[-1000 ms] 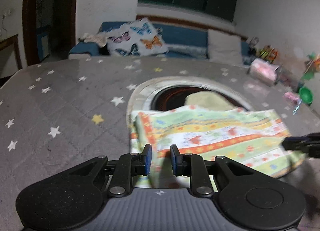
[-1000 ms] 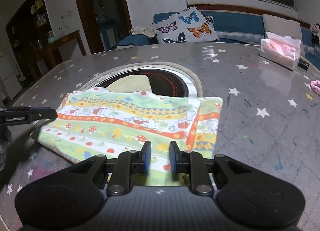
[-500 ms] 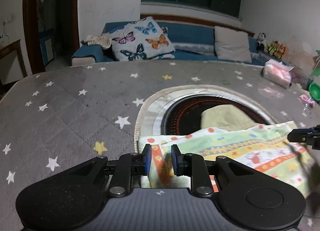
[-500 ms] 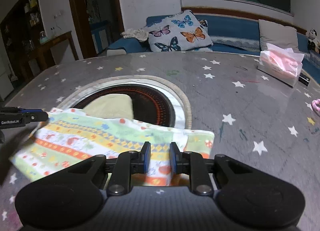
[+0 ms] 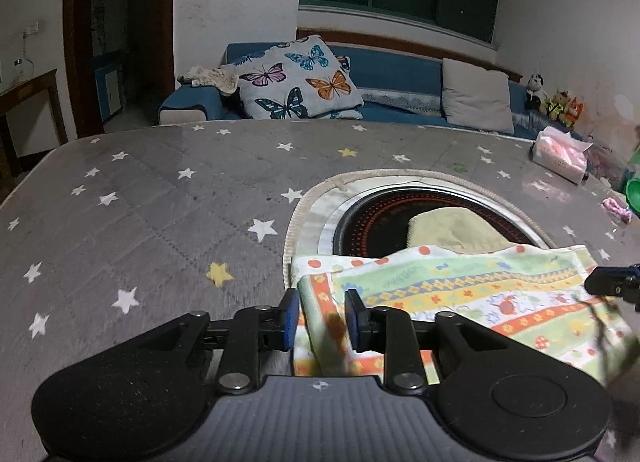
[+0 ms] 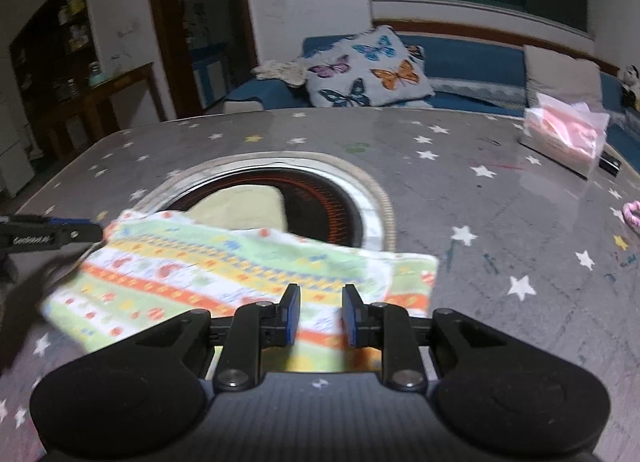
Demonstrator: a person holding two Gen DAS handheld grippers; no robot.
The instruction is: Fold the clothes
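Note:
A colourful striped cloth [image 5: 460,294] with orange, green and yellow bands hangs between my two grippers above the grey star-patterned table [image 5: 160,202]. My left gripper [image 5: 320,320] is shut on its left edge, the fabric bunched between the blue pads. My right gripper [image 6: 318,314] holds the cloth's [image 6: 224,266] right edge between its pads. Each gripper's tip shows at the edge of the other's view: the right one [image 5: 612,282] and the left one [image 6: 52,234]. A pale yellow garment [image 5: 448,230] lies in the round dark inset [image 5: 368,218] beyond the cloth.
A pink tissue box [image 6: 564,138] stands on the table's far right. A small pink item [image 5: 618,209] and a green object [image 5: 632,190] lie near the right edge. A blue sofa with a butterfly cushion [image 5: 296,82] is behind the table.
Both grippers have lifted the cloth off the table and drawn it toward me. It lay flat over the inset a second ago; now it hangs taut between them and more of the yellow garment shows.

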